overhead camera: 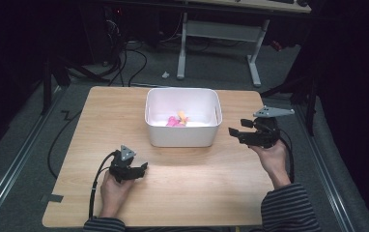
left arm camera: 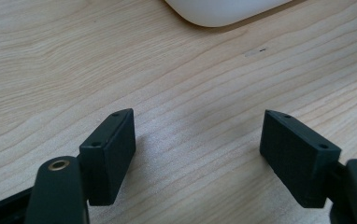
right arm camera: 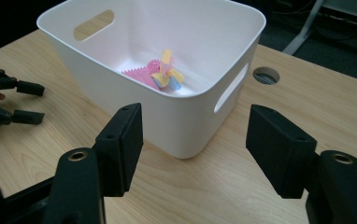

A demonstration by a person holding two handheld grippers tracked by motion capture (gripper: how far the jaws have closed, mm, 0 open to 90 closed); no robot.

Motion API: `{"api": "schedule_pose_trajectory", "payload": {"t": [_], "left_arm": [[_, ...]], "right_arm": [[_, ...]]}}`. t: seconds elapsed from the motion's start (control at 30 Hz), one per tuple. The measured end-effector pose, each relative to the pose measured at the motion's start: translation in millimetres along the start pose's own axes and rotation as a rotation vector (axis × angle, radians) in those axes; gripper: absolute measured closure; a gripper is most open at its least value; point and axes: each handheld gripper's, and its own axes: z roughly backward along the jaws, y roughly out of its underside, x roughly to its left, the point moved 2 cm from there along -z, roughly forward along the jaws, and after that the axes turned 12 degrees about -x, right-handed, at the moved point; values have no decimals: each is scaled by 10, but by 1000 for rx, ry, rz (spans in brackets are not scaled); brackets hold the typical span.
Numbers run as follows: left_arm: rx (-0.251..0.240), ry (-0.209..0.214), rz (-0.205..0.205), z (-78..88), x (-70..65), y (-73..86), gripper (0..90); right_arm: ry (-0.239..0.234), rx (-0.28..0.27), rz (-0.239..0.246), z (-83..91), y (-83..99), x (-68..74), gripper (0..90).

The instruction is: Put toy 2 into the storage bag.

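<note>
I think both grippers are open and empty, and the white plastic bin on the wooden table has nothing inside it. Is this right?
Not quite. The white plastic bin is not empty: the right gripper view shows a pink cloth piece and a small yellow, pink and blue object on its floor. The rest holds: the left gripper and right gripper are open and empty, over the wooden table.

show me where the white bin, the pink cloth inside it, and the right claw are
white bin (overhead camera: 182,137), high view, on its front wall.
pink cloth (right arm camera: 141,75), right gripper view, on its pink scalloped part.
right claw (right arm camera: 195,140), right gripper view, midway between its open fingertips.
</note>
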Motion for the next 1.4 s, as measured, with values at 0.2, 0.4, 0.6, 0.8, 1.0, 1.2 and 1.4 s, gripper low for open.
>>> {"api": "schedule_pose_trajectory", "payload": {"t": [0.2,0.4,0.6,0.8,1.0,1.2,1.4], "left_arm": [[0,0,0,0,0,0,271],[0,0,0,0,-1,0,271],[0,0,1,0,-1,0,271],[0,1,1,0,-1,0,271],[0,1,1,0,-1,0,271],[0,1,1,0,-1,0,271],[0,1,1,0,0,0,271]], "right_arm": [[17,-3,4,60,134,22,371],[21,-32,-26,143,267,37,374],[25,-38,-63,208,436,25,374],[16,-47,-103,220,647,-6,376],[24,-45,-147,205,868,-26,377],[28,-48,-184,175,1055,-31,378],[38,-47,-191,81,1251,-38,374]]}}
